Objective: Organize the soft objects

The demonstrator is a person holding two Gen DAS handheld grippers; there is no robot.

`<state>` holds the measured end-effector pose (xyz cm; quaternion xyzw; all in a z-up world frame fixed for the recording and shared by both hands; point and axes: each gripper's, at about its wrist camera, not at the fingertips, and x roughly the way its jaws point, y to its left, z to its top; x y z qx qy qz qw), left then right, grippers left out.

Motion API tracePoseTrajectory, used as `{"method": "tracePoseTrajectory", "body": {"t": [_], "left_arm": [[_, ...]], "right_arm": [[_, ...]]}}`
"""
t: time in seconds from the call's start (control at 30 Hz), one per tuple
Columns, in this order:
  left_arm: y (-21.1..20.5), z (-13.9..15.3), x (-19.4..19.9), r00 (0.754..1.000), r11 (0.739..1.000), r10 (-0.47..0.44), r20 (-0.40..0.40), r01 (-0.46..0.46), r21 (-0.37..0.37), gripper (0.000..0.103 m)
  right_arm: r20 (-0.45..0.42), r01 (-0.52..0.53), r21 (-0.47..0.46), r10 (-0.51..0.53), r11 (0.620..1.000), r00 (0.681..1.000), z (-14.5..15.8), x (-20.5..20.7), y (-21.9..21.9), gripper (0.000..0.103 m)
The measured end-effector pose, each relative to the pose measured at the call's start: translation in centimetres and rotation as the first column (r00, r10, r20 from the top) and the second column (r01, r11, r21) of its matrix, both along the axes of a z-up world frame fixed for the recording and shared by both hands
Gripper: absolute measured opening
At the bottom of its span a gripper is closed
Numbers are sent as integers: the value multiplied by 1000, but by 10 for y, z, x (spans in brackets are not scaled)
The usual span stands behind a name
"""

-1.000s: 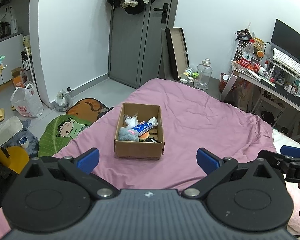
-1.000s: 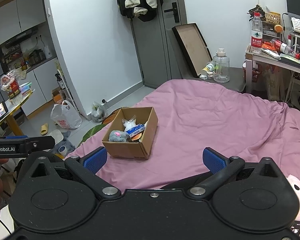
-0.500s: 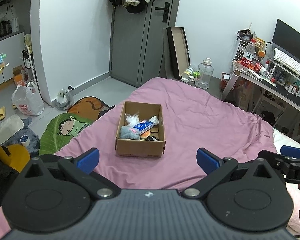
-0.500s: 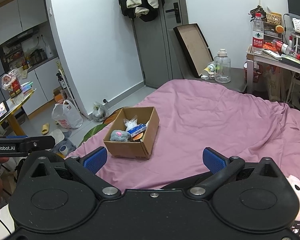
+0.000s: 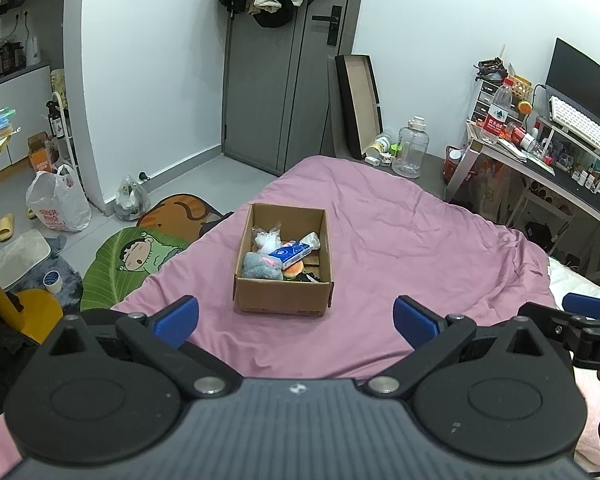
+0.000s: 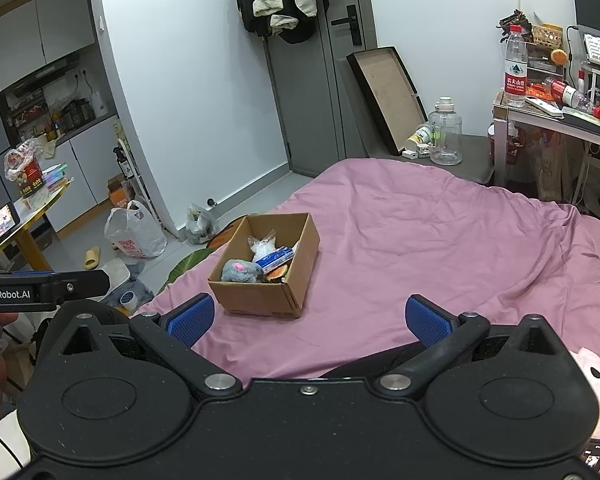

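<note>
An open cardboard box (image 5: 284,298) (image 6: 256,300) sits on the pink bedsheet (image 5: 420,248) (image 6: 440,240). Inside lie a grey plush toy (image 5: 260,266) (image 6: 240,271), a blue tissue pack (image 5: 290,252) (image 6: 275,258), a clear plastic bag (image 5: 266,238) and an orange soft item (image 5: 294,269). My left gripper (image 5: 296,320) is open and empty, held back from the box's near side. My right gripper (image 6: 310,320) is open and empty too, to the right of the box. Each gripper shows at the edge of the other's view.
A pink plush (image 6: 596,372) lies at the right edge of the bed. Floor mats (image 5: 140,252), plastic bags (image 5: 58,204) and a tape roll (image 5: 53,280) lie left of the bed. A cluttered desk (image 5: 548,160) stands to the right, a water jug (image 5: 411,154) beyond the bed.
Both views have tilted up slightly, so the box sits a little lower in frame. The grippers stay open and the box's contents have not moved.
</note>
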<state>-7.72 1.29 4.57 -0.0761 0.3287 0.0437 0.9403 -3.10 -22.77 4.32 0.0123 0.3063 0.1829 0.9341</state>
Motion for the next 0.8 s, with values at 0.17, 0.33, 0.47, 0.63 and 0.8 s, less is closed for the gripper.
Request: {"method": "tracePoseTrajectory", "body": {"t": [0.17, 0.33, 0.47, 0.63, 0.8], "left_arm": [[0, 1, -1, 1000, 1000, 1, 2, -1, 3, 103], [-2, 3, -2, 1000, 1000, 5, 5, -5, 7, 103], [-2, 3, -2, 1000, 1000, 4, 4, -4, 7, 103], [-1, 4, -2, 1000, 1000, 5, 4, -5, 8, 103], [-1, 4, -3, 1000, 1000, 7, 2, -7, 6, 103]], "right_arm": [[2, 0, 2, 0, 1000, 1000, 0, 0, -1, 103], [2, -1, 3, 1, 1000, 1000, 0, 0, -1, 103], [2, 1, 5, -1, 1000, 1000, 0, 0, -2, 103], [3, -3, 6, 3, 1000, 1000, 1, 0, -2, 103], [1, -4, 9, 4, 1000, 1000, 1, 0, -3, 103]]}}
